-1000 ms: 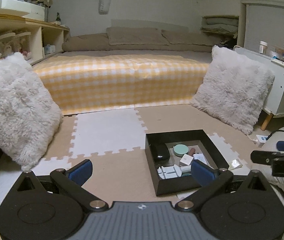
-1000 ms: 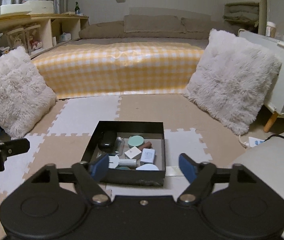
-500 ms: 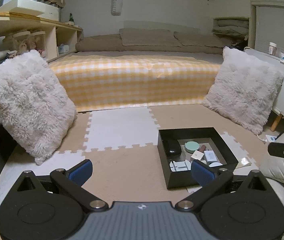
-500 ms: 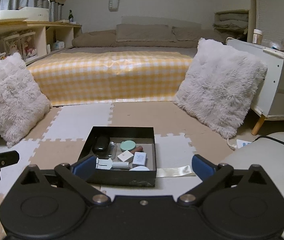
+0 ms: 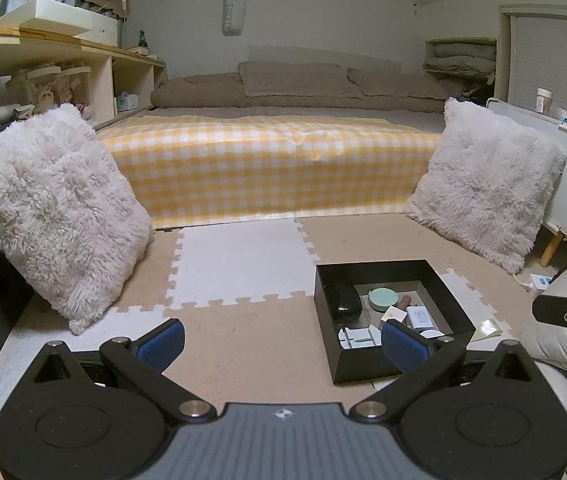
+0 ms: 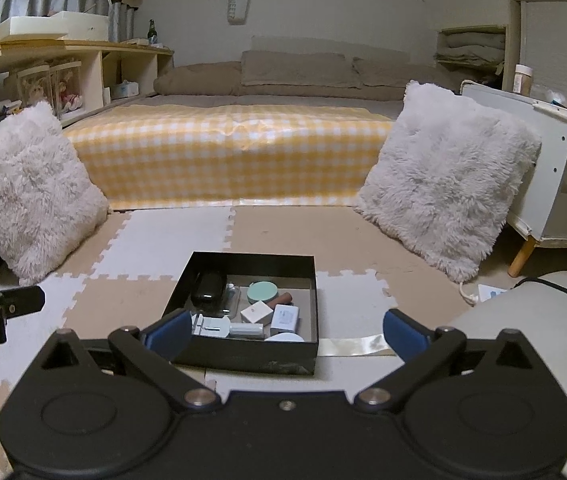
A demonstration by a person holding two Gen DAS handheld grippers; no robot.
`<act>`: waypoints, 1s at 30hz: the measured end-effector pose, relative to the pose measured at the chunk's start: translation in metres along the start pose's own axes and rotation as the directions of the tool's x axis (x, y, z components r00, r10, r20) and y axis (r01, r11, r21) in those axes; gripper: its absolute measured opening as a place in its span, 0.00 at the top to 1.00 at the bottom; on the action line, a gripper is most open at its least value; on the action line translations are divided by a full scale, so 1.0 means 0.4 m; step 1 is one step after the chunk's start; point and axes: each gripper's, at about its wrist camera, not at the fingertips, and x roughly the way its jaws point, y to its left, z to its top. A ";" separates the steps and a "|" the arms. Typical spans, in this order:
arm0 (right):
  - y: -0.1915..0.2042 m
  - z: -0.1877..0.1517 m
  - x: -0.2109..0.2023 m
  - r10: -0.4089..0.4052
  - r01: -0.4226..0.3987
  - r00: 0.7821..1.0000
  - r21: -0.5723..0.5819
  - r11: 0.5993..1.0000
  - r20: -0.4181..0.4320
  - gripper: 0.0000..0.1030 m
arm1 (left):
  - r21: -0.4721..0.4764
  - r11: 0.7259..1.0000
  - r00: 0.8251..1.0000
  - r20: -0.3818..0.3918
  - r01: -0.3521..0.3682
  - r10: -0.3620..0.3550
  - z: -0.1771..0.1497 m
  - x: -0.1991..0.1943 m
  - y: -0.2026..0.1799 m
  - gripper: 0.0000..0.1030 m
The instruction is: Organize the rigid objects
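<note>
A black open box (image 6: 307, 280) stands on the foam floor mats; it also shows in the left wrist view (image 5: 455, 308). Inside lie a black case (image 6: 208, 290), a round mint-green compact (image 6: 262, 292), a brown tube (image 6: 282, 300), small white boxes (image 6: 285, 317) and a white clip-like piece (image 6: 211, 325). My right gripper (image 6: 283, 334) is open and empty, held just in front of the box. My left gripper (image 5: 281, 344) is open and empty, to the left of the box.
Two fluffy white pillows (image 5: 51, 208) (image 6: 443, 184) lean at either side of a bed with a yellow checked cover (image 6: 227, 152). A shelf unit (image 5: 43, 80) is at left, a white cabinet (image 6: 563, 176) at right. A clear plastic strip (image 6: 355, 346) lies right of the box.
Both grippers have pulled back and risen, so the box looks smaller and farther. The right gripper's fingers have spread wider apart. The left stays open.
</note>
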 end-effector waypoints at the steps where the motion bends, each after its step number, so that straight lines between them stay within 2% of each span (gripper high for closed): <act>1: 0.001 0.000 0.000 -0.001 0.001 1.000 -0.001 1.000 0.000 0.00 | 0.000 1.000 1.000 0.000 0.000 0.000 0.000 0.001 -0.001 0.00; 30: 0.002 -0.001 -0.001 -0.003 0.003 1.000 -0.004 1.000 0.002 0.00 | 0.003 1.000 1.000 -0.005 0.003 -0.003 -0.003 0.002 -0.003 0.00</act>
